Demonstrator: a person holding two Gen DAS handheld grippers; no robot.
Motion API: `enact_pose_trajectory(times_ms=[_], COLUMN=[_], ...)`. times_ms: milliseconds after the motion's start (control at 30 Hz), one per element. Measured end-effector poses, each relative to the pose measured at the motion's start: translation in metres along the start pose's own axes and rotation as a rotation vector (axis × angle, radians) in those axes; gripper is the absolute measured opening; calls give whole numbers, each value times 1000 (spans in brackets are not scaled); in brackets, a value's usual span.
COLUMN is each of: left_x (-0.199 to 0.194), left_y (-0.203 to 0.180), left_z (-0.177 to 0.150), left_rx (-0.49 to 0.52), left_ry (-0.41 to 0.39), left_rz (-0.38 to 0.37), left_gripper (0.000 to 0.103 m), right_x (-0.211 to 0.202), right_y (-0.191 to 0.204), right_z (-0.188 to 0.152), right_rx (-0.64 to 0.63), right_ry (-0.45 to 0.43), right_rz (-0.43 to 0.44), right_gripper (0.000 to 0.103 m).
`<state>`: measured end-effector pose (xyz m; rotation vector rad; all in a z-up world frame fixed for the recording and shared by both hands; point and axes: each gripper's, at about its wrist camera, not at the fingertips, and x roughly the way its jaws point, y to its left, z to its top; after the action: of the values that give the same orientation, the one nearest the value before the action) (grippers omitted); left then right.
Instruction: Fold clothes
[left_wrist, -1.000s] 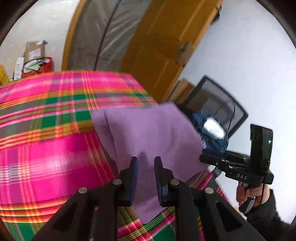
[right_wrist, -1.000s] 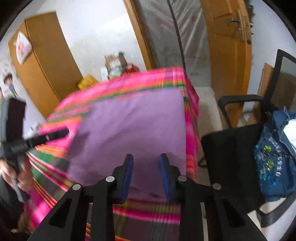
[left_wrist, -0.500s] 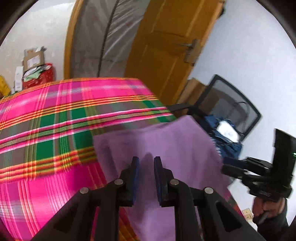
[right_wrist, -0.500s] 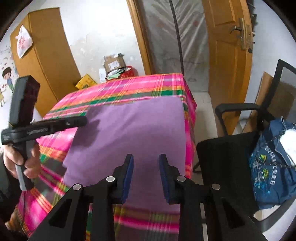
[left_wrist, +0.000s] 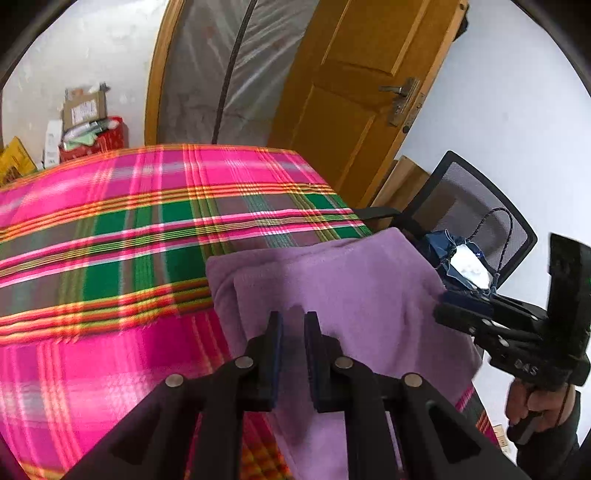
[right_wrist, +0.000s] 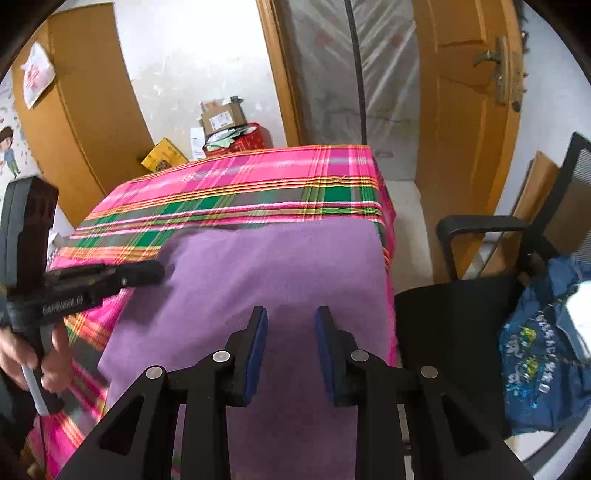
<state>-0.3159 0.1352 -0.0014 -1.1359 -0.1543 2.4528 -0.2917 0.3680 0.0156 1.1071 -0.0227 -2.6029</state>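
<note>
The left gripper (left_wrist: 293, 319) hovers over the purple garment (left_wrist: 332, 291), its jaws narrowly parted after just closing further, nothing pinched between them. The right gripper (right_wrist: 291, 315) stands apart too, empty, above the same garment, which lies folded ahead of both on the plaid tablecloth (right_wrist: 258, 192).

Plain purple garment (right_wrist: 280, 273) on pink-green-orange plaid tablecloth (left_wrist: 110, 236); denim-blue clothing (right_wrist: 543, 354).
</note>
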Motion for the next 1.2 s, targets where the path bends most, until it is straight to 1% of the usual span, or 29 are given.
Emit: enact_pose_trajectory(times_ms=[33, 133, 200, 233, 300, 333, 400, 533, 667, 733, 800, 900, 1067, 1200], left_x=[-6, -20, -23, -19, -11, -8, -4, -12, -35, -45, -56, -73, -97, -119], left_y=[-4, -19, -30, -32, -37, -39, -40, -40, -40, -40, -40, -40, -44, -46], left_z=[-5, -22, -34, -38, -46, -49, -53, -54, -64, -71, -80, -93, -112, -129], left_rx=[10, 42, 67, 69, 73, 75, 78, 56, 53, 42, 29, 21, 34, 56], left_ry=[-7, -18, -18, -4, 22, 27, 16, 27, 18, 19, 21, 22, 20, -11], left_rz=[18, 34, 32, 28, 21, 21, 31, 32, 35, 30, 22, 20, 23, 41], left_gripper=[13, 13, 13, 13, 13, 13, 13, 13, 13, 13, 13, 13, 13, 13], right_x=[-8, -25, -25, -22, -16, -15, -15, -23, -44, -54, -61, -73, -91, -105], right_y=[1, 2, 0, -1, -3, -3, -3, -1, 14, 27, 39, 56, 81, 102], right_z=[-8, -33, -47, -51, -58, -60, -59, -59, -63, -68, -75, -85, -102, -115], right_rx=[-2, 11, 29, 35, 47, 48, 58, 85, 76, 70, 68, 62, 62, 63], right_ry=[-8, -13, 7, 20, 42, 40, 36, 33, 0, -13, -21, -30, -37, -25], right_rz=[-11, -43, -53, -56, -66, -69, -74, -86, -90, -89, -82, -70, -61, -114], right_gripper=[27, 28, 29, 29, 29, 29, 29, 29, 30, 32, 37, 38, 40, 40])
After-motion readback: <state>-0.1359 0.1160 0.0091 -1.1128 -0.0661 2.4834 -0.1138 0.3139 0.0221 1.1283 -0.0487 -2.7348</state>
